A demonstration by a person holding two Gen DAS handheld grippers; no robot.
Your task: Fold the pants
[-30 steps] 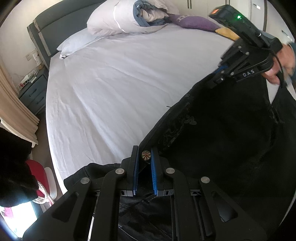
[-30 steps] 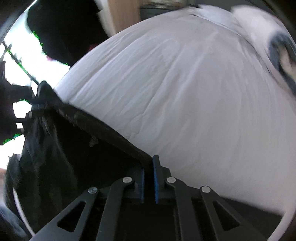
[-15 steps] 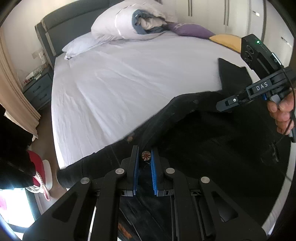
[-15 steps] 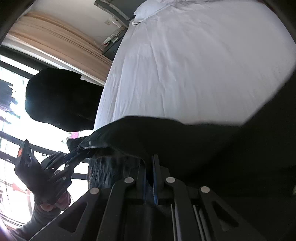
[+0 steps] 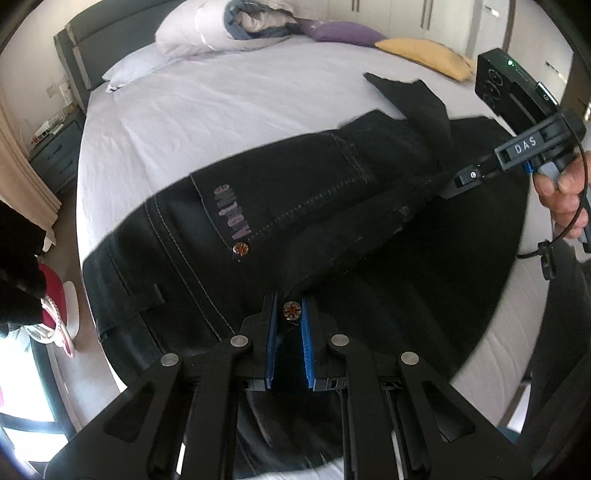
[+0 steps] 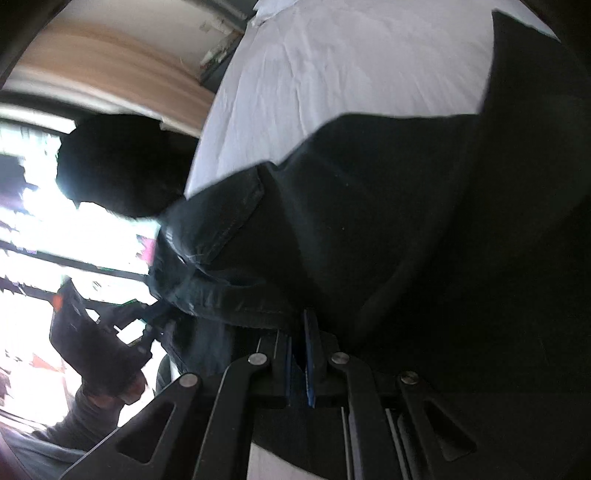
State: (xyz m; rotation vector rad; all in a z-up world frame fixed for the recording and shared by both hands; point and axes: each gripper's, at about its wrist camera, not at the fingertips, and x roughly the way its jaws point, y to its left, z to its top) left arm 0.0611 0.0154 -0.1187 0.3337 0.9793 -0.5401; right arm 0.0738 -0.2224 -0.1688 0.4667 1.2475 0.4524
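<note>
Black pants [image 5: 295, 206] lie across the near part of a white-sheeted bed [image 5: 221, 110], back pocket with pale lettering facing up. My left gripper [image 5: 290, 310] is shut on the pants' waistband by a metal button. My right gripper [image 5: 458, 182] shows at the right of the left wrist view, shut on the fabric's far edge. In the right wrist view my right gripper [image 6: 299, 328] is shut on a fold of the black pants [image 6: 369, 221], and the left gripper [image 6: 147, 317] shows dimly at lower left.
Pillows and a bundled duvet [image 5: 229, 26] sit at the headboard. A purple cushion [image 5: 343, 31] and a yellow cushion [image 5: 424, 55] lie at the far right. A nightstand [image 5: 55, 155] and curtain stand left of the bed. A bright window [image 6: 37, 221] fills the left.
The pants' upper half has been swung over and laid down on the bed, now showing the back pocket. Both grippers stay shut on the fabric, moved lower and closer.
</note>
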